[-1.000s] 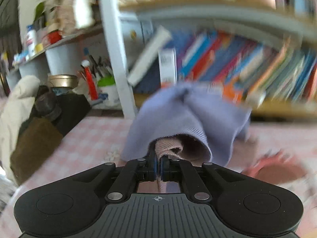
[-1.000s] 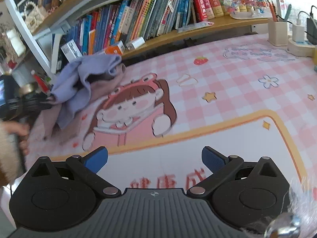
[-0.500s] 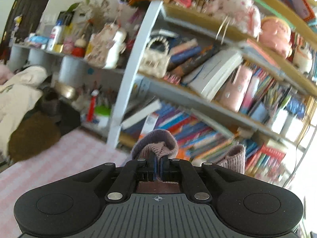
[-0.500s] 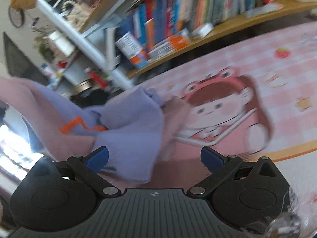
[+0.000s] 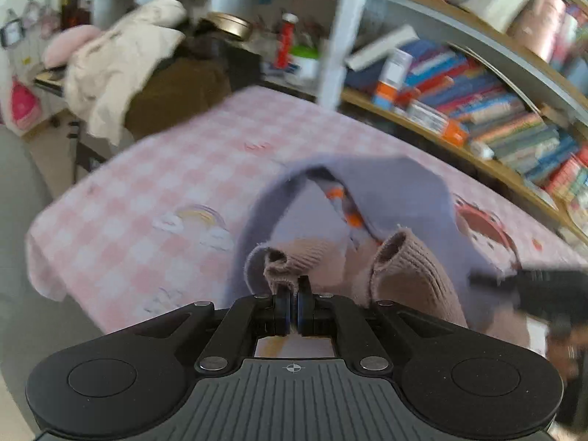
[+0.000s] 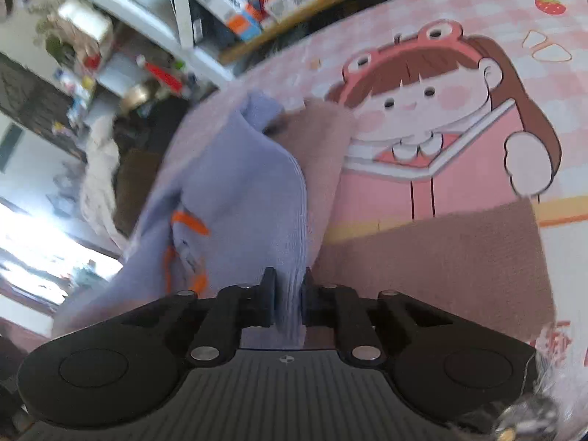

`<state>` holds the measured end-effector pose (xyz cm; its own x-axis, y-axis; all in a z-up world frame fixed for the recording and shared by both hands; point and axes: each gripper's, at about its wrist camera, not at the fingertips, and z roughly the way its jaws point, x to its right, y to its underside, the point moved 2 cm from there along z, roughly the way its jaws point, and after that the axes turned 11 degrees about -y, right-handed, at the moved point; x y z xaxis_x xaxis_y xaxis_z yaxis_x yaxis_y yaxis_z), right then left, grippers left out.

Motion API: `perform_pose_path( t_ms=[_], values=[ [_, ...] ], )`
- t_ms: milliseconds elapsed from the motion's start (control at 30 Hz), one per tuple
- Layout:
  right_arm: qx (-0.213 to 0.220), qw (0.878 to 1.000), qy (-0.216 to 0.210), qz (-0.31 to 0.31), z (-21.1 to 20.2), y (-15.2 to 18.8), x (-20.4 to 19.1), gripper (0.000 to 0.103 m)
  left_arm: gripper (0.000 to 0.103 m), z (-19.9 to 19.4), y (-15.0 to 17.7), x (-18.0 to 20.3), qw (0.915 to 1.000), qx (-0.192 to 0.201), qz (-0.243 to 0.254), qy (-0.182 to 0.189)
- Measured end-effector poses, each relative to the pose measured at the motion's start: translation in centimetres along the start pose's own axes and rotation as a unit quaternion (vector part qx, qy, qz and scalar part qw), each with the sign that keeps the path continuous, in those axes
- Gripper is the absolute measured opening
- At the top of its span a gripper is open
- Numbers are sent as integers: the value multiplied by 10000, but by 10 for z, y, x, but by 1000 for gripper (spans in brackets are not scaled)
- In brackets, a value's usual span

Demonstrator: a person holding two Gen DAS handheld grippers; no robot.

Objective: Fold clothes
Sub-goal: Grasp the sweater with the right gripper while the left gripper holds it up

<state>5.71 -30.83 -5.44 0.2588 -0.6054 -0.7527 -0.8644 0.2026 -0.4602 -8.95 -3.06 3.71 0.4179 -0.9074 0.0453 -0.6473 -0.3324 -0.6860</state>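
Observation:
A lavender and dusty-pink knit garment (image 5: 389,202) with small orange marks hangs bunched over the pink checked table mat (image 5: 154,180). My left gripper (image 5: 293,299) is shut on a ribbed pink edge of it. A second ribbed cuff (image 5: 400,253) stands just right of the fingers. In the right wrist view the same garment (image 6: 235,183) droops to the left, and my right gripper (image 6: 286,303) is shut on its lavender hem. A pink part (image 6: 441,257) of it lies spread on the mat to the right. The right gripper shows dark and blurred at the left wrist view's right edge (image 5: 544,290).
A bookshelf (image 5: 477,103) full of books runs along the table's far side. A heap of cream and brown clothes (image 5: 121,73) sits past the table's left end. The mat bears a cartoon girl print (image 6: 433,110). The table's left edge (image 5: 47,257) drops to the floor.
My right gripper has gone from open to shut on the lavender hem. The left gripper has tipped down from the shelves toward the table, still holding the garment.

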Motion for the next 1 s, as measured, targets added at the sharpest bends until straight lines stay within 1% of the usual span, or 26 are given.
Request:
perform_pose_path(
  t_ms=[33,100,133,200,267,333,367,467,500,533,600,633,667,700,733,767,800,833,867,933,1000],
  values=[
    [57,10000,40,-46,-2,-2,1,10,4,-1,1,8,9998,1,89,160],
    [521,9979,198,-323,-14,-24,-4,10,4,-3,0,27,9982,47,271,537],
    [792,9951,276,-518,-23,-37,-11,10,4,-3,-3,42,9960,104,355,817],
    [1339,9858,430,-920,-41,-62,-25,10,4,-3,-7,71,9901,257,525,1278],
    [1715,9750,583,-1289,-55,-81,-37,10,4,2,-8,95,9838,328,671,1629],
    [1715,9682,859,-1605,-57,-95,-42,10,4,11,-2,117,9773,213,900,1906],
    [1604,9669,998,-1714,-55,-99,-39,10,4,15,2,127,9736,133,1040,2028],
    [1281,9694,1485,-1477,-45,-100,-12,12,4,25,14,154,9602,-93,1432,2397],
    [1269,9693,1577,-1395,-47,-98,-4,14,4,27,17,160,9570,-154,1535,2458],
    [1271,9690,1659,-1315,-51,-95,4,17,4,28,19,161,9564,-200,1579,2448],
    [1273,9681,1823,-1153,-57,-91,19,22,9,30,22,162,9554,-284,1664,2422],
    [1274,9675,1904,-1071,-60,-89,26,26,10,28,22,159,9571,-232,1658,2365],
    [1275,9667,1985,-990,-64,-86,34,29,16,25,21,154,9582,-171,1669,2319],
    [1276,9658,2066,-908,-67,-84,41,29,21,21,20,148,9594,-110,1677,2267],
    [1276,9648,2147,-827,-70,-82,48,29,34,16,18,138,9611,-51,1655,2212],
    [1277,9636,2227,-745,-74,-80,56,29,44,14,15,127,9622,-2,1605,2200],
    [1296,9638,2217,-719,-75,-78,59,28,47,15,8,116,9632,12,1542,2203],
    [1317,9642,2193,-700,-77,-76,62,25,51,15,4,104,9663,17,1438,2137],
    [1339,9643,2164,-732,-79,-75,64,18,52,15,0,92,9693,25,1333,2065],
    [1382,9640,2122,-812,-80,-74,66,15,53,22,-8,73,9778,132,1137,1756],
    [1404,9640,2100,-831,-84,-73,66,13,53,35,-14,64,9850,299,1126,1274]
  ],
)
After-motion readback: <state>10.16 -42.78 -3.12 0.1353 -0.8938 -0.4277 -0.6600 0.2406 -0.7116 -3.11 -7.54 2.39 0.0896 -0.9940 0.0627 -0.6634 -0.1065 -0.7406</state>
